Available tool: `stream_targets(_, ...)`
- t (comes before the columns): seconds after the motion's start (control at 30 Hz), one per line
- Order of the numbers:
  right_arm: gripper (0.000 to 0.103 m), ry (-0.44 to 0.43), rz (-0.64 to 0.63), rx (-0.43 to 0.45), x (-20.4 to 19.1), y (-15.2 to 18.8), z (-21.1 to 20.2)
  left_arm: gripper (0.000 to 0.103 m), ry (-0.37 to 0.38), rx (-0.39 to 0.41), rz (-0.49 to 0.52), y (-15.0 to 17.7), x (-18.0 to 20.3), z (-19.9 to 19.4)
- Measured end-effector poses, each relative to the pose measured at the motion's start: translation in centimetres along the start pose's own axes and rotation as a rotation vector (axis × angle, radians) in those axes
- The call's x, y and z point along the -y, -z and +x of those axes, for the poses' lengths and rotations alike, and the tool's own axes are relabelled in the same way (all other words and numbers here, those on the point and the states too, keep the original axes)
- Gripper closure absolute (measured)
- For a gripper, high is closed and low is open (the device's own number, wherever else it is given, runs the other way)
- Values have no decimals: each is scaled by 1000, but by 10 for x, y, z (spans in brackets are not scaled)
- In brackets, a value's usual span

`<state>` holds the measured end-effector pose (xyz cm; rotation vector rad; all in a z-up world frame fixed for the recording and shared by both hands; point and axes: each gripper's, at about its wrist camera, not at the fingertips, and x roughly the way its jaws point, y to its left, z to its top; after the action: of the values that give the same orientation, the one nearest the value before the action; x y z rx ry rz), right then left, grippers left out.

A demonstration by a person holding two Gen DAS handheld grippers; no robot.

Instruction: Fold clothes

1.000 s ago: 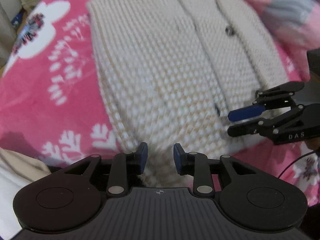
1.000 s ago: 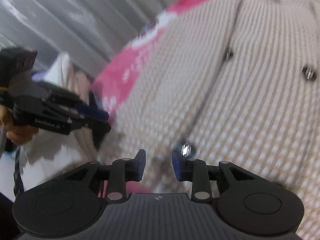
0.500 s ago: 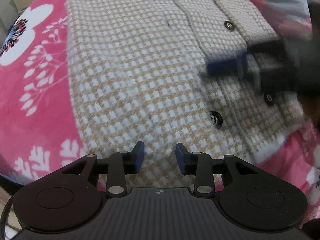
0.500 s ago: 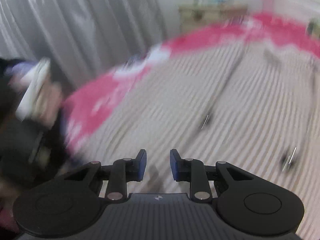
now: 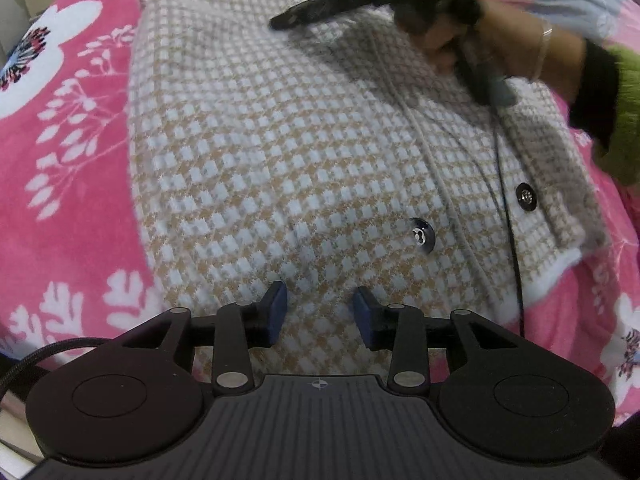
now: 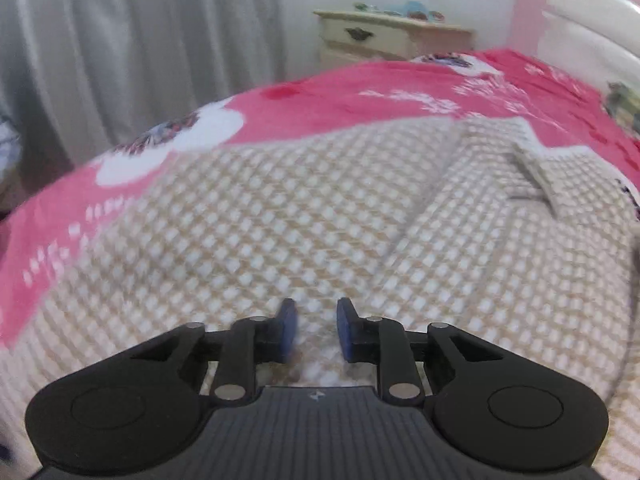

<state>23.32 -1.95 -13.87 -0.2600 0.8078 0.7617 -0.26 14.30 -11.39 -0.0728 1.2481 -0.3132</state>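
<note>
Houndstooth buttoned cardigan [image 5: 304, 152] spread flat on pink floral bedspread [image 5: 60, 184], laid out for folding. Left gripper [image 5: 320, 316] poised over the near hem, jaws parted, just been opening, nothing pinched. Right gripper [image 6: 312, 330] narrowly parted above the knit, just been closing, empty. Compared with a second earlier: right gripper swung away from the hem toward the far collar end; sharper view.

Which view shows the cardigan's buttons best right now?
The left wrist view: two dark buttons sit sharp beside the placket of the checked cardigan. The right wrist view shows only blurred knit, no button visible.
</note>
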Motion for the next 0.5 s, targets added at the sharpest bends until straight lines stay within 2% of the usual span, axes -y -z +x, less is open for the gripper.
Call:
stream_targets(0.07, 80, -30, -14, 79, -8, -21, -1, 65, 5, -4, -10, 0, -1, 0)
stream_targets(0.17, 82, -36, -31, 156, -24, -50, 26, 64, 6, -10, -9, 0, 1, 1)
stream_targets(0.3, 82, 180, -24, 96, 1, -41, 82, 63, 5, -3, 5, 1, 0, -2)
stream_targets(0.33, 83, 138, 73, 121, 15, -39, 75, 63, 13, -5, 2, 0, -1, -4)
stream_targets(0.4, 86, 109, 240, 135, 34, -41, 59, 63, 48, -24, -20, -5, -5, -9)
stream_targets(0.43, 84, 85, 259, 148, 36, -42, 51, 63, 73, -34, -40, -9, -8, -14)
stream_targets(0.5, 82, 28, 238, 162, 32, -44, 36, 63, 106, -4, -75, -24, -14, -30)
